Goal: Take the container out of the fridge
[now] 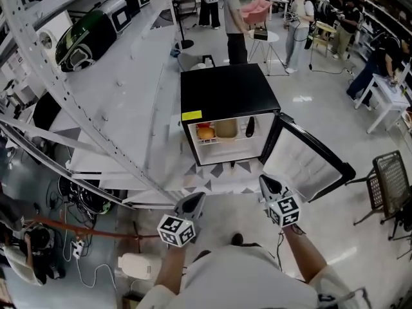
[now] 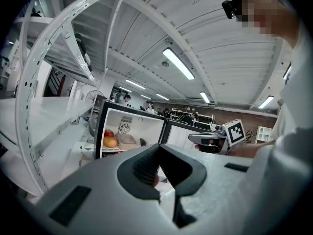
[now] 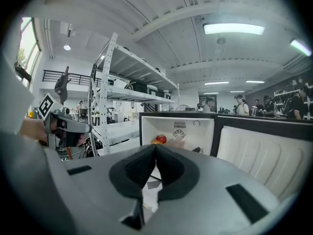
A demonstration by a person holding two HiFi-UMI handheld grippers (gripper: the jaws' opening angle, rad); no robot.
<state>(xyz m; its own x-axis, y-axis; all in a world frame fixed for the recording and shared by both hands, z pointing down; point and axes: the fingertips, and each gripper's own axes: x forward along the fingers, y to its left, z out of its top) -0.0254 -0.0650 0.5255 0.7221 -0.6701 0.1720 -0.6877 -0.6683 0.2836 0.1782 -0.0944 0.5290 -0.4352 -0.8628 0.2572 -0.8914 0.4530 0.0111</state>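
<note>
While both grippers hang at 6 o'clock of the fridge, the stock reads as follows.

- Fridge (image 1: 228, 92): one, black, with one door (image 1: 309, 163) swung open toward 4 o'clock. Its opening faces the grippers.
- Container (image 1: 226, 129): one, pale tan, mid-shelf inside the fridge. It sits upright and looks wider than tall, its breadth running 9 to 3 across the shelf.
- Fruits (image 1: 205, 132): two, one red and one orange, just beside the container at its 9 o'clock.
- Dark object (image 1: 250, 127): one, at the container's 3 o'clock. Its kind cannot be told.
- Left gripper (image 1: 193, 201): one, fingers pressed together on nothing, well short of the shelf.
- Right gripper (image 1: 269, 184): one, fingers likewise pressed together and empty.
- White rack (image 1: 122, 89): one, at 9 o'clock of the fridge.
- People: several, standing beyond at 12 to 2 o'clock.
</note>
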